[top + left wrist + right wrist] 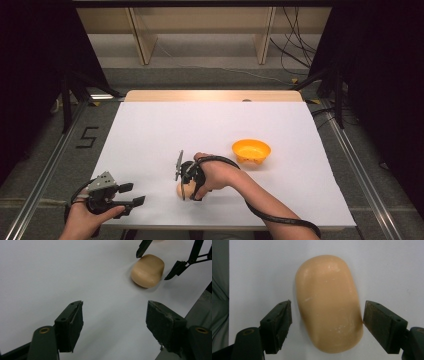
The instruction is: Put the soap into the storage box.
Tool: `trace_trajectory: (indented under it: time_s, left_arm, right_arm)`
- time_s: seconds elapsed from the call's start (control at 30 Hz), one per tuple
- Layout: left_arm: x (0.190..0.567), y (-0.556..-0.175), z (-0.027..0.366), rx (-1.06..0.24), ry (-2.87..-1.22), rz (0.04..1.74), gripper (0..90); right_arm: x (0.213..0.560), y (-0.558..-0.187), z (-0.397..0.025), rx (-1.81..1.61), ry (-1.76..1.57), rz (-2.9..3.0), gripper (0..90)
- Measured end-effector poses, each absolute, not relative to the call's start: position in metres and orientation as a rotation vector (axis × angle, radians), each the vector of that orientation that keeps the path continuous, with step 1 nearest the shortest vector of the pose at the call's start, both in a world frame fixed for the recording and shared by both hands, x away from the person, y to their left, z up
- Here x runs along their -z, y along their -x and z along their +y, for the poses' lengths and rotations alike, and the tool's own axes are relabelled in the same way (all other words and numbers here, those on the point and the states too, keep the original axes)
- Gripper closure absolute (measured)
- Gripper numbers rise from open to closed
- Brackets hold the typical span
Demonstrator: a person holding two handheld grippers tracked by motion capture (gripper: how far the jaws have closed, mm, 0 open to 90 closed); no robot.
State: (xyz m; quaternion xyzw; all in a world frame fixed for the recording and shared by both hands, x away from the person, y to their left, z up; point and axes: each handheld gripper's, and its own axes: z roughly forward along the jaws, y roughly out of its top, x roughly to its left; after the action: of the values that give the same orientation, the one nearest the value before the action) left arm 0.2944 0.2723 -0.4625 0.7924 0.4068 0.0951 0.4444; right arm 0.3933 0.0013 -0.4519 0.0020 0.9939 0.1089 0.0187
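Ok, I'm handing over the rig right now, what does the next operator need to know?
Right claw: open, lowered around the tan soap bar, one jaw on each side; one looks about touching, no grip yet.
Left claw: open, holding nothing, near the table's front left edge.
Soap bar lies flat on the white table. Orange bowl sits apart to its right, with nothing visible in it.
Done: right claw lined up on the bar.
Left: close, lift, probably carry it to the bowl.

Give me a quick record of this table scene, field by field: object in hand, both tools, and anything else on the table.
object: tan soap bar, lying flat on the white table
right tool: open, jaws astride the soap bar, not closed on it
left tool: open, holding nothing, near the table's front left edge
other item: orange bowl, right of the soap bar
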Motion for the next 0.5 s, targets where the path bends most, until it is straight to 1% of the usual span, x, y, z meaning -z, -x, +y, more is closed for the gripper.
trace_trajectory:
  time_s: [0.1, 0.17, 0.2, 0.23, 0.3, 0.37, 0.5]
  left_arm:
    - [0.463, -0.295, 0.272, -0.242, -1.96, 1.0, 29.7]
    - [0.462, -0.294, 0.272, -0.225, -1.964, 1.016, 29.7]
    - [0.463, -0.294, 0.272, -0.225, -1.961, 1.015, 29.7]
    - [0.463, -0.294, 0.272, -0.224, -1.961, 1.015, 29.7]
    - [0.463, -0.294, 0.272, -0.228, -1.955, 1.014, 29.7]
    - [0.463, -0.294, 0.272, -0.228, -1.954, 1.014, 29.7]
    - [0.463, -0.294, 0.272, -0.235, -1.951, 1.007, 29.7]
  right_arm:
    - [0.453, -0.39, 0.004, -0.321, -0.08, 3.112, 24.3]
    - [0.456, -0.392, 0.006, -0.359, -0.033, 3.099, 24.6]
    - [0.455, -0.393, 0.006, -0.29, -0.014, 3.099, 24.6]
    - [0.456, -0.395, 0.006, -0.295, 0.024, 3.102, 24.7]
    - [0.456, -0.393, 0.008, -0.291, -0.03, 3.118, 25.0]
    - [0.457, -0.395, 0.01, -0.277, 0.026, 3.099, 25.4]
    - [0.461, -0.392, 0.012, -0.295, -0.047, 3.127, 26.6]
